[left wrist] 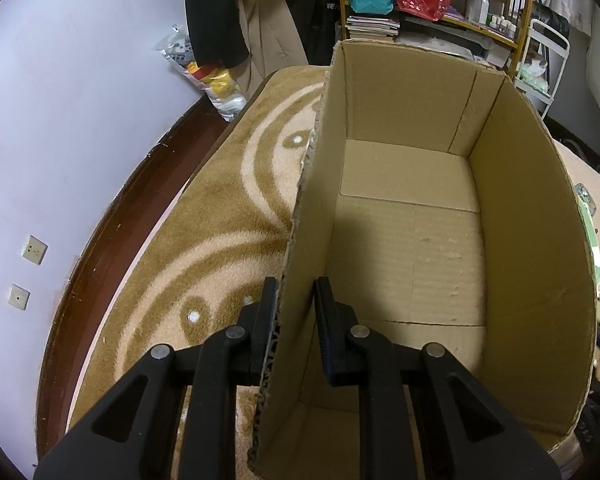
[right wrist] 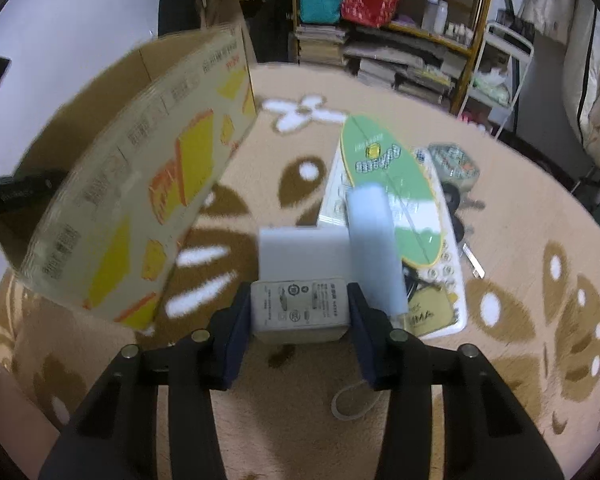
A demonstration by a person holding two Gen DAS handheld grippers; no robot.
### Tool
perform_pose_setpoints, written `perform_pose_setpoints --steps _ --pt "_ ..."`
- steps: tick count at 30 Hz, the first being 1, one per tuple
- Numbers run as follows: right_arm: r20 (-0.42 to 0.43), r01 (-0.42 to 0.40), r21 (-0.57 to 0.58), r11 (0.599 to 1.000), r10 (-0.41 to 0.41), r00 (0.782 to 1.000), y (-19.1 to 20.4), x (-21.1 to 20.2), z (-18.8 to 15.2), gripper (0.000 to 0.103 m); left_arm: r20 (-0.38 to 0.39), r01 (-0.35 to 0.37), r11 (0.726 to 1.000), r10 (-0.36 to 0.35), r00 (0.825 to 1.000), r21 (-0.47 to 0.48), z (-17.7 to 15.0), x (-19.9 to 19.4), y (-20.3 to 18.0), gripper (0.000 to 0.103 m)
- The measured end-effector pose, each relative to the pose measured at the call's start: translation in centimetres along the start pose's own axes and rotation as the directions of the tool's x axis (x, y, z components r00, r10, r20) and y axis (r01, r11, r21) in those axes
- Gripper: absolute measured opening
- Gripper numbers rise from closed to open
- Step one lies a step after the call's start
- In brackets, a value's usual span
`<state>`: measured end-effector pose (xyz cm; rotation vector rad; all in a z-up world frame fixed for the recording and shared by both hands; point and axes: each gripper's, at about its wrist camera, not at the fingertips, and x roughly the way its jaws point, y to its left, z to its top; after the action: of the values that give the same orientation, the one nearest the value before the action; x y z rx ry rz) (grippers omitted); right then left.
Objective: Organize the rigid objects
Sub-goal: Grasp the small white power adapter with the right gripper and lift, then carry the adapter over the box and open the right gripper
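Blur smears most of the right wrist view, so the small print on the white power adapter [right wrist: 299, 309] cannot be read. The right hand-held gripper [right wrist: 298, 314] is clenched on that adapter, its blue pads pressed to both sides of it. A thin loop of cord [right wrist: 350, 402] lies on the patterned carpet [right wrist: 500, 240] just under the fingers, its ends hidden behind them. Just ahead, two pale foam-like blocks [right wrist: 368, 236] sit partly over a green oval fan [right wrist: 396, 184], which in turn covers a flat white item whose details are hard to make out. Ahead and to the left stands the cardboard box [right wrist: 140, 184], showing only its printed yellow outer wall here.

The left wrist view alone shows the box [left wrist: 412, 208] from inside: a bare cardboard floor with nothing on it. The left hand-held gripper [left wrist: 296, 320] straddles the box's near side wall, one finger outside and one inside; the outer finger touches the wall while a gap shows on the inner side, so no firm grasp. Beyond the box, shelves [left wrist: 480, 8] with bags and bottles are cut off at the frame edge.
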<state>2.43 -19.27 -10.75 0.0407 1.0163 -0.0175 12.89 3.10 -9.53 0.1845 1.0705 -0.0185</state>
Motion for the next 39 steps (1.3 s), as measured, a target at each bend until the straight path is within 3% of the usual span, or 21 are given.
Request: perform_pose_setpoints --steps 11,19,30,39 --pt "0.177 -0.111 0.059 0.992 0.099 0.979 0.7 -4.5 3.8 0.048 -0.004 -0.020 1.000 0.020 1.000 0.005 0.0 0.0 -0.5 0.019" --pt "0.286 -0.184 -0.017 0.983 0.181 0.941 4.5 -7.1 7.0 0.048 -0.003 -0.025 1.000 0.025 1.000 0.011 -0.1 0.1 -0.6 0.019" --pt "0.236 -0.189 -0.091 0.978 0.206 0.950 7.7 -4.8 10.1 0.048 -0.003 -0.029 1.000 0.029 1.000 -0.009 -0.2 0.1 -0.7 0.018" --pt "0.184 -0.238 -0.085 0.968 0.250 0.951 8.2 -3.0 10.2 0.048 -0.001 -0.024 1.000 0.024 1.000 -0.020 -0.2 0.0 -0.6 0.018"
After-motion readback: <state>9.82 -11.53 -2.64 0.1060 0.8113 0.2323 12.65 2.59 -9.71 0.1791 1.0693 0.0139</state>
